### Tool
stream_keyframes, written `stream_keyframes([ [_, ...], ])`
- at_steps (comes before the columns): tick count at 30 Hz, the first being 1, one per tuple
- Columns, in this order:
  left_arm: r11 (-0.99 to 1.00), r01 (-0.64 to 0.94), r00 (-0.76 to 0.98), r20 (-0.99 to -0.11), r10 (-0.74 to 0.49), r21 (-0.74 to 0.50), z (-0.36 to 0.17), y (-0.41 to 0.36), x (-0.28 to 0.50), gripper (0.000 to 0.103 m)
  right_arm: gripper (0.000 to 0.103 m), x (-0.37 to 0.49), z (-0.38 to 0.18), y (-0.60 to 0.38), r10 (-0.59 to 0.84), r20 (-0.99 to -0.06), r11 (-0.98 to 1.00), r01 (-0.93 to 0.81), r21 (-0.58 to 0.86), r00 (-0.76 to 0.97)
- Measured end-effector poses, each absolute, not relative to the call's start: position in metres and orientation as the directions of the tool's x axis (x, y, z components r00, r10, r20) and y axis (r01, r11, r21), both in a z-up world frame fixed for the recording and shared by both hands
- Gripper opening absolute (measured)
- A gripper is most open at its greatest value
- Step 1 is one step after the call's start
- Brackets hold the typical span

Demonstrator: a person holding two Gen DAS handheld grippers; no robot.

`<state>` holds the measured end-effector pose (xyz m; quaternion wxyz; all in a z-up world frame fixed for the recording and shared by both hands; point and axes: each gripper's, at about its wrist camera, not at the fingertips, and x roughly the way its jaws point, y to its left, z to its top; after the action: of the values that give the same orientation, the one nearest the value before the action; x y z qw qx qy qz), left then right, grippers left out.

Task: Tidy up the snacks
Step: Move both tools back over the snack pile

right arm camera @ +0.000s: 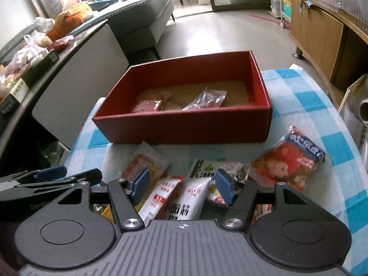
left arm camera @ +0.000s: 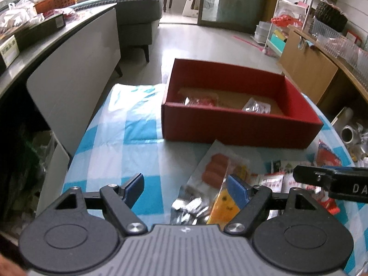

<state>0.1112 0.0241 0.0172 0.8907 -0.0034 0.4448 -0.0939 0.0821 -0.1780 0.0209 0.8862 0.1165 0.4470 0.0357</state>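
A table covered in a blue-and-white checked cloth (right arm camera: 306,96) holds an open red box (right arm camera: 184,124) at its far side. Two clear snack packets already lie on the box's cardboard floor: a reddish one (right arm camera: 149,104) toward the left and a crinkled one (right arm camera: 204,101) nearer the middle. Most of the box floor is bare.

A loose pile of snacks is still on the cloth in front of the box, so the sorting looks barely begun. The pile includes a clear pack of sausages (left arm camera: 216,168), a silver foil packet (left arm camera: 191,207), an orange packet (left arm camera: 223,207), two white packs (right arm camera: 181,197) and a large red bag (right arm camera: 289,163).

The left gripper (left arm camera: 184,187) hovers low over the sausages and foil packet, jaws spread wide, holding nothing. The right gripper (right arm camera: 182,184) hangs just over the white packs, jaws also wide apart and empty. Each gripper's arm edges into the other's view.

The packs carry Chinese writing. Large black characters on one white pack appear to read 面筋; the red bag's white lettering is too blurred to read. The letters "DA" show on the right gripper's side.
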Motion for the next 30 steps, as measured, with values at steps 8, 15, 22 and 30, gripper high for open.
stream_keyframes([
  [8, 0.984, 0.124, 0.524, -0.834, -0.173, -0.126, 0.001, 0.040, 0.095, 0.073, 0.072, 0.076, 0.018, -0.179, 0.189, -0.796, 0.965, 0.040, 0.258, 0.575],
  [15, 0.995, 0.084, 0.529, -0.844, -0.089, -0.051, -0.014, 0.043, 0.106, 0.075, 0.074, 0.075, 0.020, -0.178, 0.205, -0.790, 0.963, 0.026, 0.269, 0.578],
  [22, 0.990, 0.109, 0.515, -0.847, -0.132, -0.088, -0.021, 0.036, 0.108, 0.074, 0.075, 0.077, 0.018, -0.185, 0.201, -0.795, 0.962, 0.038, 0.271, 0.573],
  [30, 0.966, 0.256, 0.493, -0.863, -0.109, 0.024, -0.033, 0.003, 0.097, 0.072, 0.076, 0.078, 0.016, -0.181, 0.206, -0.803, 0.964, 0.028, 0.266, 0.559],
])
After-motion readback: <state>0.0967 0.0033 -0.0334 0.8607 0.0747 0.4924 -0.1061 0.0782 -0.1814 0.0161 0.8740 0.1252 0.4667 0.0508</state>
